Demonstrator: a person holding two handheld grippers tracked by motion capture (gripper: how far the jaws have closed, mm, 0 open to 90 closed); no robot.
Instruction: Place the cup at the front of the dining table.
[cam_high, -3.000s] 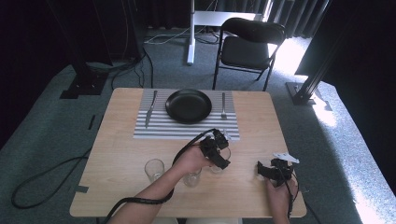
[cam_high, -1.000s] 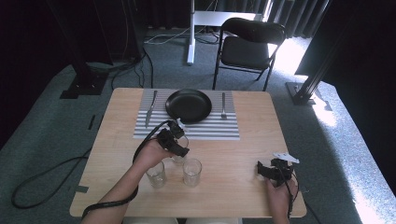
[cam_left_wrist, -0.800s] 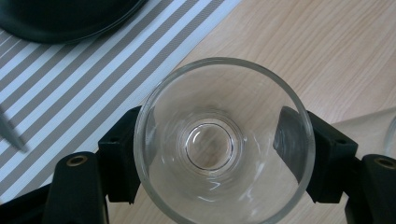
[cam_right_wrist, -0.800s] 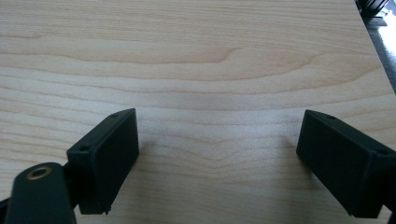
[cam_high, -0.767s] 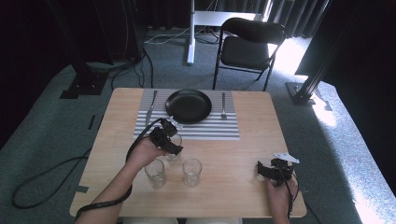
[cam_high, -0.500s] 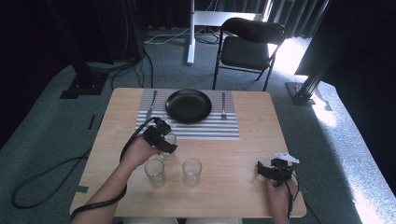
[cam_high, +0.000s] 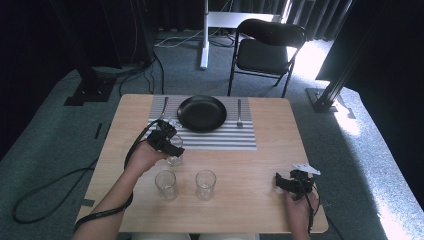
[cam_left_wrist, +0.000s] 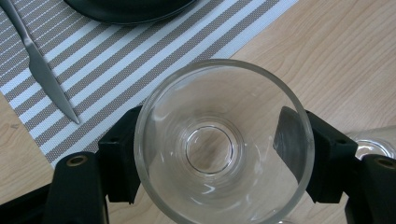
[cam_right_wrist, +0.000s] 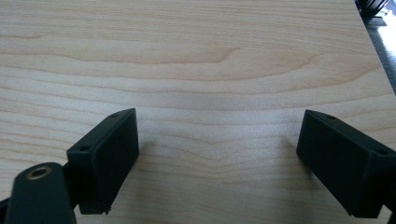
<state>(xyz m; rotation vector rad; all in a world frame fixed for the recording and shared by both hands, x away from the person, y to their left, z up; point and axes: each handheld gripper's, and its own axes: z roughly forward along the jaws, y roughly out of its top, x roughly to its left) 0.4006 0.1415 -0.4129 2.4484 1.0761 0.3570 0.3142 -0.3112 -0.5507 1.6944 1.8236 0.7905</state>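
A place setting takes shape around the black plate (cam_high: 202, 113). Nearest the person, well short of the plate, the right gripper (cam_high: 291, 183) rests near the table's (cam_high: 270, 165) near right corner, its jaws spread wide over bare wood with nothing between them, apparently parked while the other hand works. Also short of the plate, 2 empty glasses (cam_high: 165, 185) (cam_high: 205, 184) stand side by side, apart from each other, seemingly waiting their turn. Closer to the plate, the left gripper (cam_high: 170, 146) has its jaws clamped on opposite sides of a 3rd glass (cam_left_wrist: 223, 144), gripped upright so that its mouth faces up. That glass sits at the near left of the plate, over bare wood just off the corner of the striped mat (cam_high: 220, 139), a likely spot for a drinking glass. Left of the plate lies a knife (cam_left_wrist: 39, 69); right of it, a fork (cam_high: 239, 112), both on the mat.
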